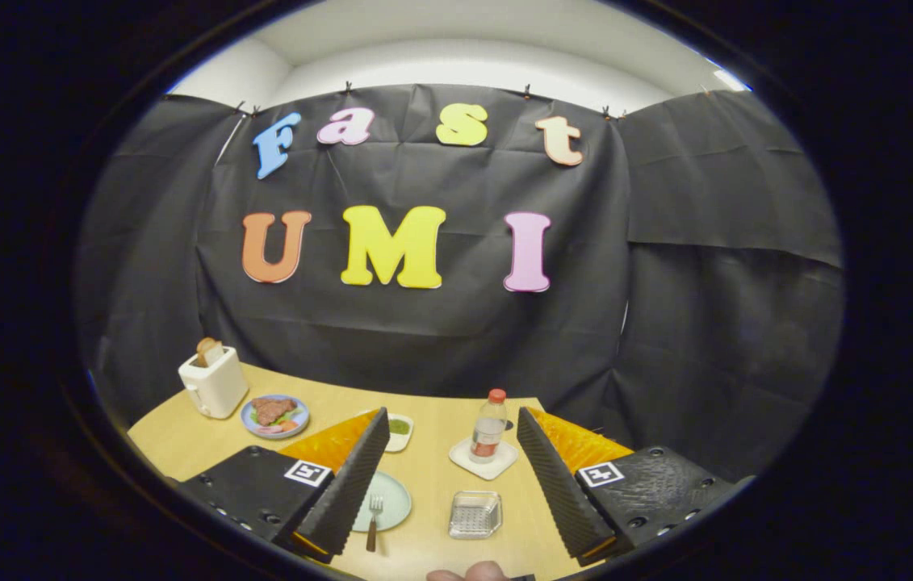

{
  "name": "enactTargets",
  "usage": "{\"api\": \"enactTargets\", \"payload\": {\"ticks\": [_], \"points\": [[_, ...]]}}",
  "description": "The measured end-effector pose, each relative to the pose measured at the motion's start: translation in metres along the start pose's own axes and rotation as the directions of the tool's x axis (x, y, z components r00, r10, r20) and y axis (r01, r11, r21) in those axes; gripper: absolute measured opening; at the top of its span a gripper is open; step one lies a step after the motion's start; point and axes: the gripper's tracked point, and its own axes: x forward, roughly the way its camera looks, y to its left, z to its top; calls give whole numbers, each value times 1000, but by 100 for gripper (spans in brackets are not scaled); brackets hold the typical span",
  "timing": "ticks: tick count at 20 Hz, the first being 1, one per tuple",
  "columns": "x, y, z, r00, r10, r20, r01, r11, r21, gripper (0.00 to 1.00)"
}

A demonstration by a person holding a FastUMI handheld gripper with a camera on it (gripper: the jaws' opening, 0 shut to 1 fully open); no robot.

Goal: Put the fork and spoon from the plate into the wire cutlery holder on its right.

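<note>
Above the near table edge, we are holding the gripper (450, 472) with its jaws wide apart, empty.
We are lining up: fork (374, 520) on pale plate (393, 500) between the fingers; wire cutlery holder (475, 514) just right; spoon unclear.

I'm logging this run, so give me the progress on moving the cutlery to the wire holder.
Done: nothing yet; the wire cutlery holder looks empty. In hand: nothing; the gripper is open above the table, its fingers apart. Left: the fork lies across the near rim of the plate, left of the holder. The spoon can't be made out; one finger covers part of the plate.
</note>
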Motion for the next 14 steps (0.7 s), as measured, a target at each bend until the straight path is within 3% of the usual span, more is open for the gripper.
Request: {"api": "enactTargets", "payload": {"ticks": [4, 8, 12, 14], "points": [[3, 14, -10, 998, 29, -57, -31, 999, -24, 95], [13, 35, -39, 976, 89, -198, -99, 994, -41, 95], [23, 53, -75, 930, 116, -348, -148, 987, -67, 95], [27, 69, -98, 884, 143, -444, -189, 980, -61, 95]]}}
